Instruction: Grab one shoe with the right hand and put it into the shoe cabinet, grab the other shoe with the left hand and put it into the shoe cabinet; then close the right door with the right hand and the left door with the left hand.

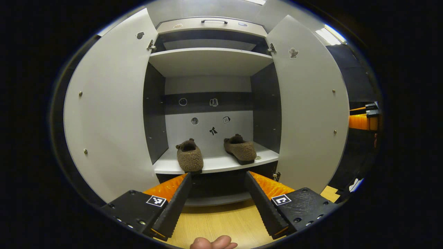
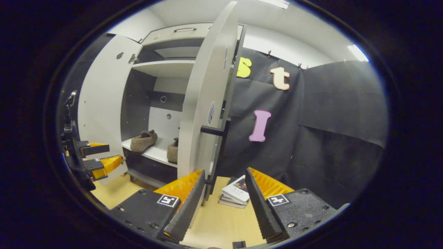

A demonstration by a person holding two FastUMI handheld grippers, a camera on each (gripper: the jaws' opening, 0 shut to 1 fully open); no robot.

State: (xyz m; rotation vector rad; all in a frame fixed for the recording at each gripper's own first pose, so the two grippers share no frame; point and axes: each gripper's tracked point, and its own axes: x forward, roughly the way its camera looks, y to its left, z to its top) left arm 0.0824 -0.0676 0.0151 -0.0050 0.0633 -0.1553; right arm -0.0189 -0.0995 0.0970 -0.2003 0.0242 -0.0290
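A: Shoe positions? Both brown fleece slippers are sitting on the lower shelf [image 1: 214, 164] of the shoe cabinet [image 1: 211, 26] — left slipper [image 1: 189, 156] at the shelf's front edge with its toe pointing out, right slipper [image 1: 240, 148] angled, a little further back. They are lying apart, not touching.

B: So the placing part looks done. Doors?

A: Both are standing open. Left door [image 1: 107, 110] is swung wide; right door [image 1: 308, 114] likewise. In the right gripper view the right door [image 2: 204, 100] is showing edge-on, its dark bar handle [image 2: 211, 130] sticking out toward the booth wall.

B: Grippers?

A: Left gripper [image 1: 218, 204] is hanging back in front of the cabinet, jaws spread wide, gripping nothing. Right gripper [image 2: 221, 204] is facing the door's free edge, jaws also wide and empty — judging it is lining up to push that door closed first, as the task orders.

B: Hazards?

A: A stack of books [image 2: 235, 194] is lying on the wooden floor [image 2: 221, 224] just beside the door's foot — possibly in the way, cannot tell.
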